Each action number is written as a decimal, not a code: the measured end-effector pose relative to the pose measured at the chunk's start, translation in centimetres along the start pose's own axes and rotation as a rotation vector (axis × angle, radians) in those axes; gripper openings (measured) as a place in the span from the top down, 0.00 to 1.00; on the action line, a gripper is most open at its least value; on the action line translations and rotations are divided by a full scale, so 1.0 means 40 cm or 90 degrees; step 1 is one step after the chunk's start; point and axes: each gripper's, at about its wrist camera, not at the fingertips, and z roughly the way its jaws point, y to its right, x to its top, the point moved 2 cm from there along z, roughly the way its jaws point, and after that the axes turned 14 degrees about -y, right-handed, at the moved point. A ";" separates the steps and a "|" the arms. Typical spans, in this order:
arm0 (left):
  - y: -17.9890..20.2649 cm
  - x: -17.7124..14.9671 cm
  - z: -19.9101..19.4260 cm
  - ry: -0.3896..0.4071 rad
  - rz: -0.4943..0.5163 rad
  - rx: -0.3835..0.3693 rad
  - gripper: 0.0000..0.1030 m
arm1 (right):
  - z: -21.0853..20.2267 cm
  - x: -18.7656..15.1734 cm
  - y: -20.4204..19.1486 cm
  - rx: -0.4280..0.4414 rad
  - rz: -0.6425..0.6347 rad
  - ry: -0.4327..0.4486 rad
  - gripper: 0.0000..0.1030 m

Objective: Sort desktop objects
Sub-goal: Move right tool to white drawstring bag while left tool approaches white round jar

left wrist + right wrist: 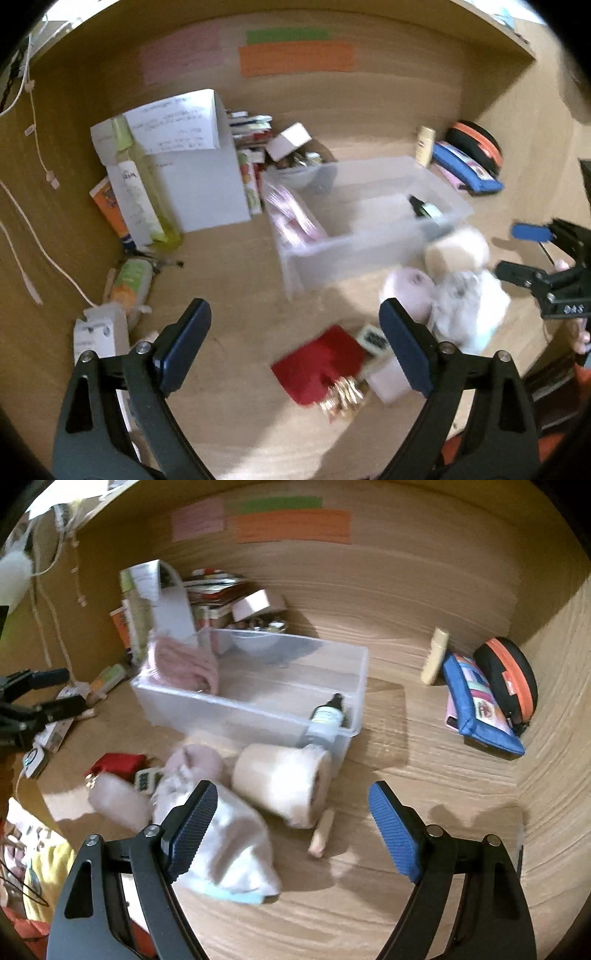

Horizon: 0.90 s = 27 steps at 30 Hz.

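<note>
A clear plastic bin (373, 236) (236, 709) stands mid-desk, holding a pink cloth (184, 664) and a small dark dropper bottle (328, 712). In front of it lie a cream roll (284, 779), a pink roll (408, 291), a white fluffy cloth (229, 845) (469, 306), a red box (321, 363) and a small wooden stick (322, 832). My left gripper (295, 347) is open and empty above the desk, left of the red box. My right gripper (291, 827) is open and empty, hovering over the white cloth and stick; it also shows in the left wrist view (517, 251).
A white box (192, 173) with bottles and packets stands back left. A blue pouch (476, 705), a black-orange case (509, 675) and a cream tube (436, 661) lie back right. Cables (33, 206) hang at left. Wooden walls enclose the desk.
</note>
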 end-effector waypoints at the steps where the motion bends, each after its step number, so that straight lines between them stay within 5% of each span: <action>1: 0.009 -0.012 -0.001 0.001 0.007 -0.003 0.09 | 0.000 -0.006 -0.010 0.004 -0.007 0.000 0.20; 10: 0.100 -0.098 0.050 -0.045 0.059 -0.057 0.10 | 0.045 -0.047 -0.083 0.048 -0.045 -0.032 0.20; 22: 0.155 -0.066 0.128 -0.066 0.098 -0.119 0.10 | 0.130 -0.048 -0.109 0.084 -0.075 -0.078 0.21; 27: 0.169 -0.065 0.148 -0.069 0.105 -0.124 0.31 | 0.155 -0.045 -0.102 0.087 -0.084 -0.092 0.23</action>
